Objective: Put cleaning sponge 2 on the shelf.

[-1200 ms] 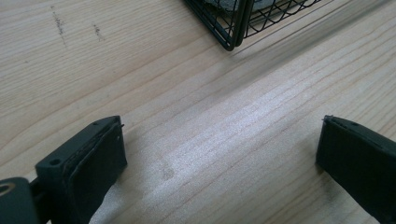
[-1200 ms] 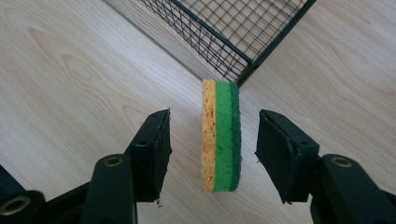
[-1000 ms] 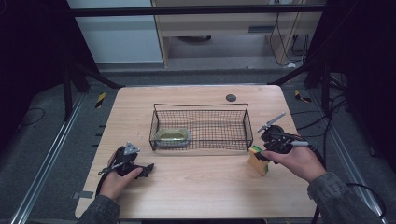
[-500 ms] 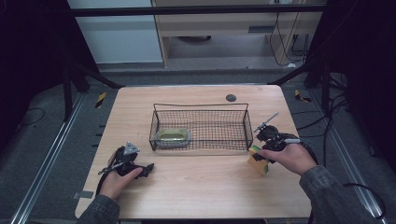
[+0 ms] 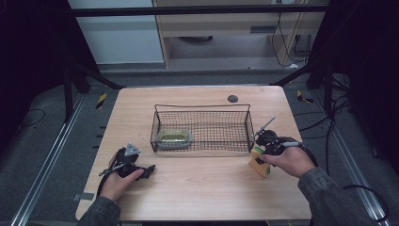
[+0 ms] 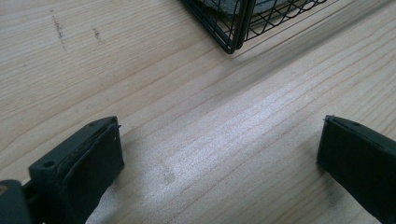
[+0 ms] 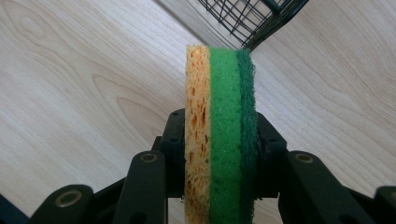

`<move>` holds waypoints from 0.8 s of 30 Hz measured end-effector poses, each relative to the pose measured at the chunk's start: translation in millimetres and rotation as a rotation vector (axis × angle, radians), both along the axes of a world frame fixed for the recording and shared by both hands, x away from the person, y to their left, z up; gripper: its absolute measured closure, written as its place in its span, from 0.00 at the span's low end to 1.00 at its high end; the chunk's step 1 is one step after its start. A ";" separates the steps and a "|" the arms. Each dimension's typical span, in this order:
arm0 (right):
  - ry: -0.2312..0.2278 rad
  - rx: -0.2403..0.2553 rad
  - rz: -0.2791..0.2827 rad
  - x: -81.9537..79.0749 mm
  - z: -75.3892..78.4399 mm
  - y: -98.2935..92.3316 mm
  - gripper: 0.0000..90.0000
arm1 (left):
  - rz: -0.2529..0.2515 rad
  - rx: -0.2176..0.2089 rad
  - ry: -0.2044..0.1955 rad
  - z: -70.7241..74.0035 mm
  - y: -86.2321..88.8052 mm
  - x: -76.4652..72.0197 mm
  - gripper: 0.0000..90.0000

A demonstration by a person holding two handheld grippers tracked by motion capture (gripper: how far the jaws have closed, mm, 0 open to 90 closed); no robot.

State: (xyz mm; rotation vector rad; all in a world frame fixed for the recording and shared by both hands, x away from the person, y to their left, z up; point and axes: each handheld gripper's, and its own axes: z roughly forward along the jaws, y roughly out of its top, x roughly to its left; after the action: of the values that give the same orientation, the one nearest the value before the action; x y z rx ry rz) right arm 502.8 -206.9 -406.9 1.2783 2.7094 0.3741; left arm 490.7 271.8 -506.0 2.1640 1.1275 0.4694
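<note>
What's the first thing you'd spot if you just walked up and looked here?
The bright layered sponge, orange and green, pinched on edge in the right tool near the table's right side. Next, the black wire basket mid-table with a green dish in its left end.

- Left hand (image 5: 121, 178) rests low at the table's near-left, wrapped around the left gripper (image 5: 149, 168), which points right.
- Left gripper view: its jaws stand wide apart, nothing between them.
- Right hand (image 5: 288, 160) grips the right gripper (image 5: 258, 155) at the near-right, forearm entering from the lower right.
- Right gripper view: jaws pressed against both faces of a sponge (image 7: 220, 135).
</note>
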 end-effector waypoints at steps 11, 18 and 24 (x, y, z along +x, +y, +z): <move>-0.095 0.055 -0.029 -9.7 38.6 -21.6 0.71 | -0.002 0.003 -0.002 0.1 0.2 0.2 0.00; -0.157 0.072 -0.064 3.1 56.9 -36.9 0.72 | 0.000 -0.001 -0.002 -0.2 0.1 -0.1 0.00; -0.235 0.081 -0.091 18.4 75.2 -45.8 0.72 | -0.001 -0.001 -0.003 -0.3 0.2 -0.2 0.00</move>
State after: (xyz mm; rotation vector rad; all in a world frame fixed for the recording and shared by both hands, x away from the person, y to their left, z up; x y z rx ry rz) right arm 521.2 -252.7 -331.7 1.2831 2.4551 0.5883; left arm 490.5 272.0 -506.2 2.1618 1.1254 0.4713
